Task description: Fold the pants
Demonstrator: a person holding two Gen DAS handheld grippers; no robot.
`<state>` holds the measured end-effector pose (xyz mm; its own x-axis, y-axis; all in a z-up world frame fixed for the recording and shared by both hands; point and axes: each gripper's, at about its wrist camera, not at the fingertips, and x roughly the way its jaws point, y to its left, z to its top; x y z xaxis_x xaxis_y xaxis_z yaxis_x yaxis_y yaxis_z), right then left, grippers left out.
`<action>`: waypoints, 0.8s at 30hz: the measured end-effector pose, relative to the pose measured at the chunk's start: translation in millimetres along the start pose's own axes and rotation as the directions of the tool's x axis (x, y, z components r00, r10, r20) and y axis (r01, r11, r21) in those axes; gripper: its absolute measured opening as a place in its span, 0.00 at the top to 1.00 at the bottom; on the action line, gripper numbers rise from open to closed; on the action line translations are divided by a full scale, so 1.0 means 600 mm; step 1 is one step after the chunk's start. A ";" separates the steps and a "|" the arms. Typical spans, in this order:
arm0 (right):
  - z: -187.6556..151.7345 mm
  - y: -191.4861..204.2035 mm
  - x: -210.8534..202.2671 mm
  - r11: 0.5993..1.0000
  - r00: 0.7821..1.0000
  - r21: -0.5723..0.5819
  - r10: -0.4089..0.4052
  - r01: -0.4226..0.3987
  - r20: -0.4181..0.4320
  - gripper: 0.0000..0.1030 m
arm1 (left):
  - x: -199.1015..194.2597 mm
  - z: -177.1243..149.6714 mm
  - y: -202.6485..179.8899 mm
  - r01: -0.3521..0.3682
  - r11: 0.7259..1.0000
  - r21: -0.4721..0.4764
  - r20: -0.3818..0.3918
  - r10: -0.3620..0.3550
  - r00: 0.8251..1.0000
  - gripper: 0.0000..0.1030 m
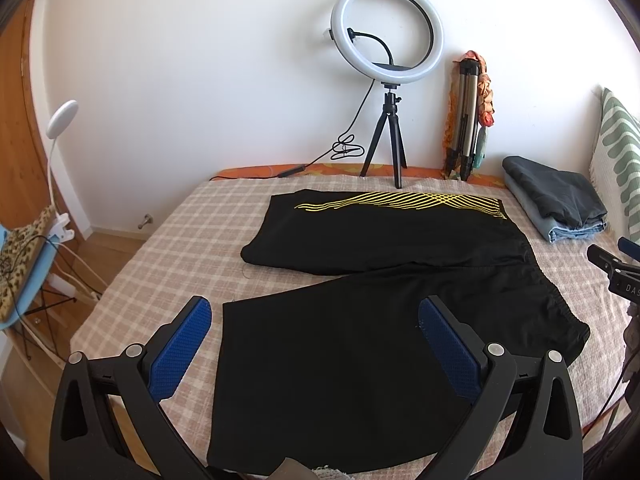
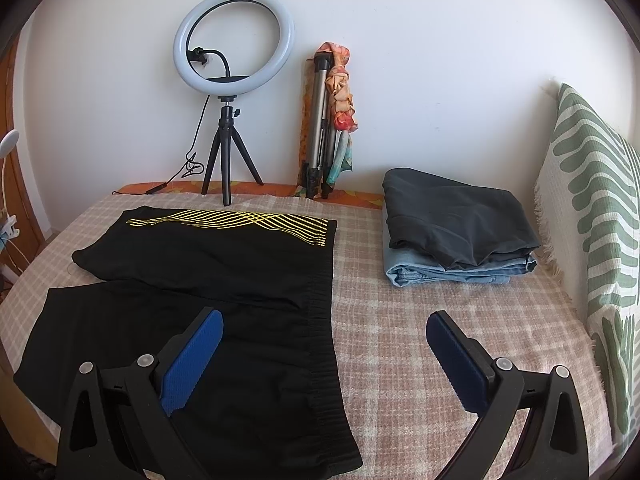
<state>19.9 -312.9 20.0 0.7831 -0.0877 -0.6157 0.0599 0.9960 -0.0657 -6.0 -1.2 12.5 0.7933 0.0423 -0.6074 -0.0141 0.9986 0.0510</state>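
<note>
I've got my left gripper and right gripper hovering, jaws wide, holding nothing. Below them, the black pants lie spread flat on the bed. Beyond, a folded stack, then the ring light.

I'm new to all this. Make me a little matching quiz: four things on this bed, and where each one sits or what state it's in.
1. black pants with yellow wavy lines
2. white ring light on a black tripod
3. dark grey folded garment
4. right claw

a. on top of folded light-blue jeans
b. open, holding nothing
c. spread flat on the checked bedcover
d. standing by the wall

Pairs: 1-c, 2-d, 3-a, 4-b
</note>
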 end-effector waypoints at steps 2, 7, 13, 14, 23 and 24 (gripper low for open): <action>0.000 0.000 0.000 1.000 1.000 0.001 0.001 -0.001 0.000 0.00 | 0.000 0.000 0.000 0.000 1.000 0.000 -0.001 0.000 1.000 0.00; -0.002 0.001 0.001 1.000 1.000 -0.001 0.004 -0.004 -0.003 0.00 | 0.000 0.000 0.002 -0.001 1.000 -0.001 -0.003 0.001 1.000 0.00; -0.002 0.002 0.001 1.000 1.000 -0.001 0.005 -0.005 -0.004 0.00 | -0.001 0.000 0.004 -0.005 1.000 0.004 0.000 0.005 1.000 0.00; -0.002 0.003 0.000 1.000 1.000 -0.001 0.005 -0.005 -0.004 0.00 | -0.001 0.000 0.004 -0.006 1.000 0.004 0.000 0.006 1.000 0.00; -0.007 0.002 -0.007 1.000 1.000 -0.017 0.009 -0.009 -0.004 0.00 | 0.003 -0.009 0.006 -0.025 1.000 0.013 -0.003 0.025 1.000 0.00; -0.008 0.001 -0.009 1.000 1.000 -0.019 0.017 -0.017 -0.005 0.00 | 0.004 -0.011 0.007 -0.026 1.000 0.016 -0.004 0.026 1.000 0.00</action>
<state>12.4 -311.9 19.5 0.7811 -0.0705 -0.6204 0.0343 0.9969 -0.0702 -8.3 3.1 6.1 0.7900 0.0688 -0.6092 -0.0251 0.9965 0.0799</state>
